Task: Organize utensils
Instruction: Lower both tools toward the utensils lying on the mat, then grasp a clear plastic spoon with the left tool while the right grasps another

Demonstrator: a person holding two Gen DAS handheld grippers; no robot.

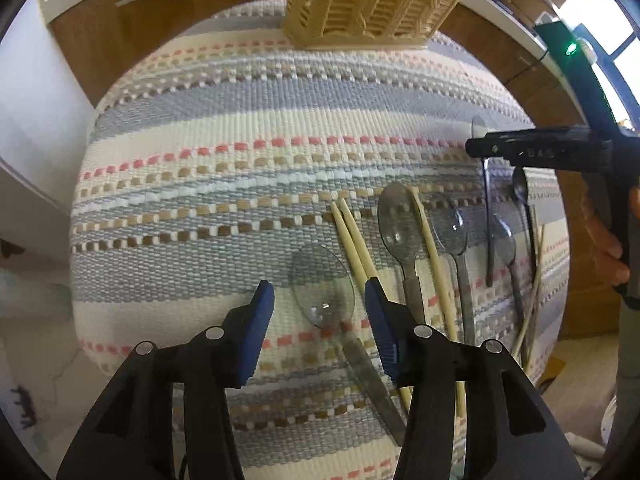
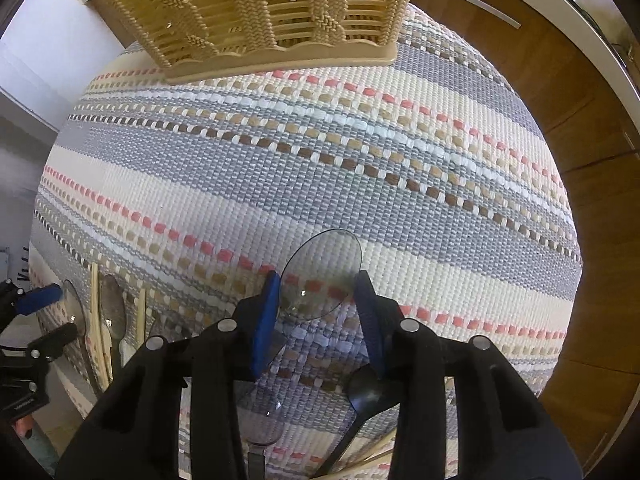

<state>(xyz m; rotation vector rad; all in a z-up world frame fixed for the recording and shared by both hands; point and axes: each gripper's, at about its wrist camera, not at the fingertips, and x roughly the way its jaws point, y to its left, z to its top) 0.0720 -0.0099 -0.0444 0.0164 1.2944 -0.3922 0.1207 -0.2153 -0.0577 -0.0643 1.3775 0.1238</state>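
Here, in the left wrist view, the left gripper (image 1: pixel 320 300) hangs half open over a clear plastic spoon (image 1: pixel 323 285) on the striped woven mat (image 1: pixel 224 128); its pads touch nothing. The spoon looks light, slick and brittle, best pinched at the neck.

In the right wrist view, the right gripper (image 2: pixel 318 308) brackets another clear spoon's bowl (image 2: pixel 322 272), pads seemingly just touching the rim; a firm grip cannot be confirmed. The slatted basket (image 2: pixel 260 12) waits beyond.

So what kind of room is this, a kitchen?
Probably a home kitchen: wooden cabinet doors under a pale countertop, and spoons and chopsticks on a striped woven mat beside a cutlery basket.
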